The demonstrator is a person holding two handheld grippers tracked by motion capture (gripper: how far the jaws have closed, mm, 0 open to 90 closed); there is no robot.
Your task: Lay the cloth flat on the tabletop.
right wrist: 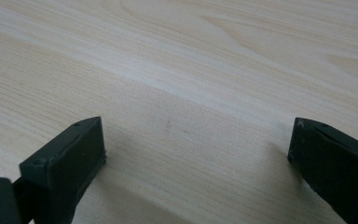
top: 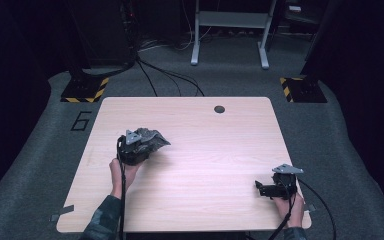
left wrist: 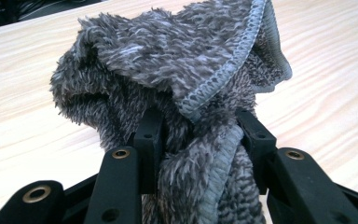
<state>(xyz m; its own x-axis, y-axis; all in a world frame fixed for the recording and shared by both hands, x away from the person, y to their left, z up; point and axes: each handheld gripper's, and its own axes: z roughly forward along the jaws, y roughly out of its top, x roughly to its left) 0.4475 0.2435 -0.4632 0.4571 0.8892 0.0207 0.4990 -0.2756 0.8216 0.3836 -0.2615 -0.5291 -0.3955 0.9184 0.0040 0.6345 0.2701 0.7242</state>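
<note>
Left gripper has its 2 jaws clamped on the bunched grey cloth over the table's left half, seemingly lifted. Right gripper rests wide open, gripping nothing, near the right corner.

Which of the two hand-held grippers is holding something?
The left hand-held gripper: its jaws pinch a grey fuzzy cloth. The right hand-held gripper is open over the bare table.

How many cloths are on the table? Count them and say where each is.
1. A grey fluffy cloth sits bunched at the table's left side, clamped between the jaws of the left gripper. More cloth could be hidden inside the bundle.
</note>
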